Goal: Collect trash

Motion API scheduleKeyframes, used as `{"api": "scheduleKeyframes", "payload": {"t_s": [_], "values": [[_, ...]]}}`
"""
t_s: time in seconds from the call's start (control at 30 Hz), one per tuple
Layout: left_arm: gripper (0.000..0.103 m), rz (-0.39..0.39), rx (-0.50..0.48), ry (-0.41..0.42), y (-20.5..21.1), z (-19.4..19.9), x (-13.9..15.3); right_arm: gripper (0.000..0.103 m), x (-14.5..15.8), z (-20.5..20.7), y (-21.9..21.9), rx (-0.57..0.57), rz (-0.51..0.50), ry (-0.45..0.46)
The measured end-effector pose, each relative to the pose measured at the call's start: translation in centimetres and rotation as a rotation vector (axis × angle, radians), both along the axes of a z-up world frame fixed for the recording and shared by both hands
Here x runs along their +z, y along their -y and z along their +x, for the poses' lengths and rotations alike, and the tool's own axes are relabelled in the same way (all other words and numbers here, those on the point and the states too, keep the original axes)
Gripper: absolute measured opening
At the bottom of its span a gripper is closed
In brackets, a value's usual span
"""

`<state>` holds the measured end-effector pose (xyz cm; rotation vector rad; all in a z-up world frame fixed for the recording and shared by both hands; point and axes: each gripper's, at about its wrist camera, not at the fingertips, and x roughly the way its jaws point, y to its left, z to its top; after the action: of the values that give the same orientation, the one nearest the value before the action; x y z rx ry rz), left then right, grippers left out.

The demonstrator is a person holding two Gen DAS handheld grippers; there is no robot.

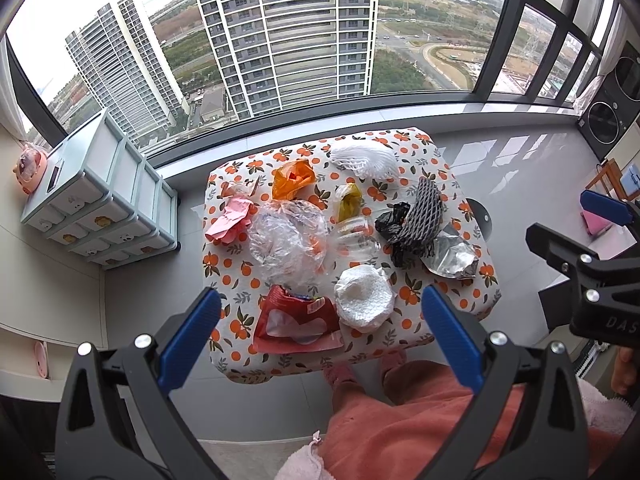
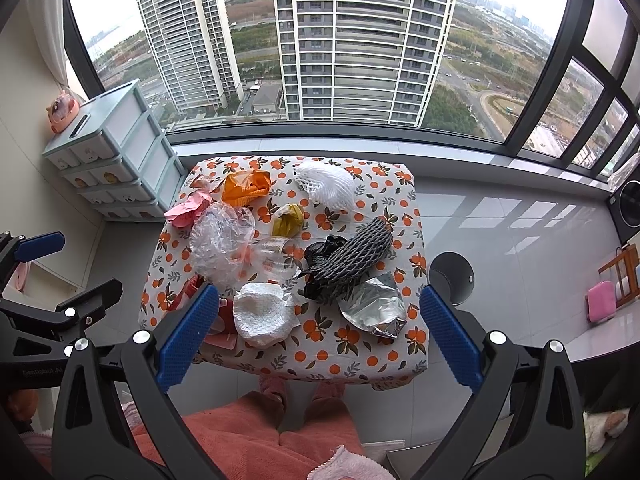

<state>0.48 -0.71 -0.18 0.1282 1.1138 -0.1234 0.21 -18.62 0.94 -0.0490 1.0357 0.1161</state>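
Both grippers, left gripper [image 1: 320, 320] and right gripper [image 2: 318, 324], hover above the bench [image 1: 456, 184] with jaws released, grasping nothing. Trash covers the bench. Left view shows the red packet [image 1: 296, 322] whole; right view hides most of it behind a blue finger [image 2: 186, 334].

1 table [image 1: 472, 304] carries 11 pieces of trash:

- 2 foam nets: 1 white [image 1: 366, 159], 1 black [image 1: 423, 216]
- 5 bags: 1 orange [image 1: 292, 178], 1 clear [image 1: 286, 240], 1 black [image 1: 394, 220], 1 yellow [image 1: 349, 201], 1 small clear one at the far left corner [image 1: 239, 190]
- 1 pink paper [image 1: 230, 220]
- 1 red packet [image 1: 296, 320]
- 1 white wad [image 1: 364, 296]
- 1 foil wrapper [image 1: 454, 256]

2 grippers show, left [image 1: 320, 332] and right [image 2: 318, 332], each with 2 blue pads. 1 drawer unit [image 1: 104, 200] stands left; 2 towers rise outside.
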Motion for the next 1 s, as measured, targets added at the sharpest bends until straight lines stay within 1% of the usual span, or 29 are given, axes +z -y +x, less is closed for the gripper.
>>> {"api": "scheduleKeyframes", "payload": {"t_s": [1.0], "values": [[0.099, 0.001, -0.003, 0.000, 0.04, -0.16, 0.10, 0.097, 0.07, 0.31, -0.13, 0.003, -0.002, -0.001]]}}
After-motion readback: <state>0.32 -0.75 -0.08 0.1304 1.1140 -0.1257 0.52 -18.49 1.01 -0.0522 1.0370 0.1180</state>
